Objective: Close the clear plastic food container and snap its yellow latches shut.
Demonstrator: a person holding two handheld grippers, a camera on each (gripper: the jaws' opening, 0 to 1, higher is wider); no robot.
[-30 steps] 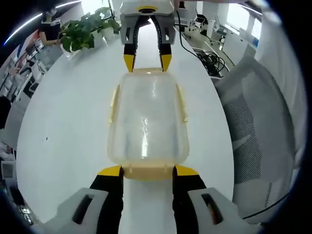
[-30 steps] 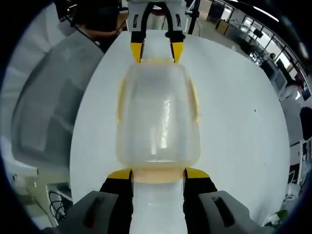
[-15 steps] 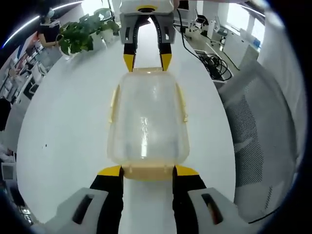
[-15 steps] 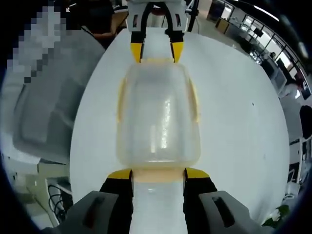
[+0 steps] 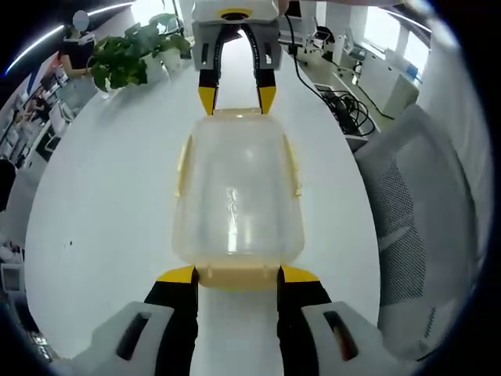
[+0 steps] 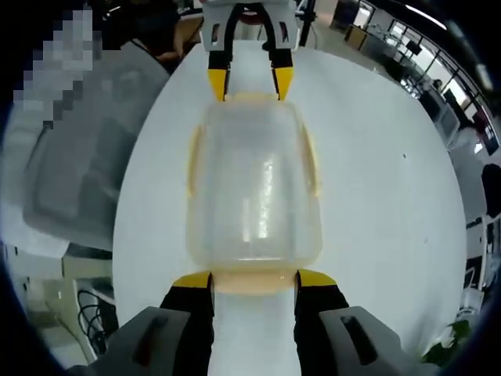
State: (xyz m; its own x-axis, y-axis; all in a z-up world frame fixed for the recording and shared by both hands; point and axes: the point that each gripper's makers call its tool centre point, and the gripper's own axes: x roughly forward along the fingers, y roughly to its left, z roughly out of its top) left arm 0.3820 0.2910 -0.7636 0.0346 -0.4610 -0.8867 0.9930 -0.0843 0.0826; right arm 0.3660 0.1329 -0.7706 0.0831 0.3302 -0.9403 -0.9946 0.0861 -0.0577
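The clear plastic container (image 5: 237, 196) with its lid on lies lengthwise between my two grippers over the white table (image 5: 102, 196). In the left gripper view, my left gripper (image 5: 237, 274) is shut on the near end, its yellow-tipped jaws pressed against both sides of the yellow end latch (image 5: 237, 279). My right gripper (image 5: 236, 98) grips the far end the same way. In the right gripper view the container (image 6: 254, 188) sits between my right gripper (image 6: 254, 280) and my left gripper (image 6: 250, 82). Yellow side latches (image 5: 292, 166) lie along the long edges.
A potted plant (image 5: 129, 55) stands at the table's far left end. A grey mesh chair (image 5: 415, 204) stands beside the table, with cables (image 5: 344, 98) on the floor beyond it. The same chair (image 6: 78, 157) and a seated person (image 6: 156, 31) show in the right gripper view.
The room behind has slid a little in both views, while the container and both grippers keep the same places relative to each other. Grip unchanged.
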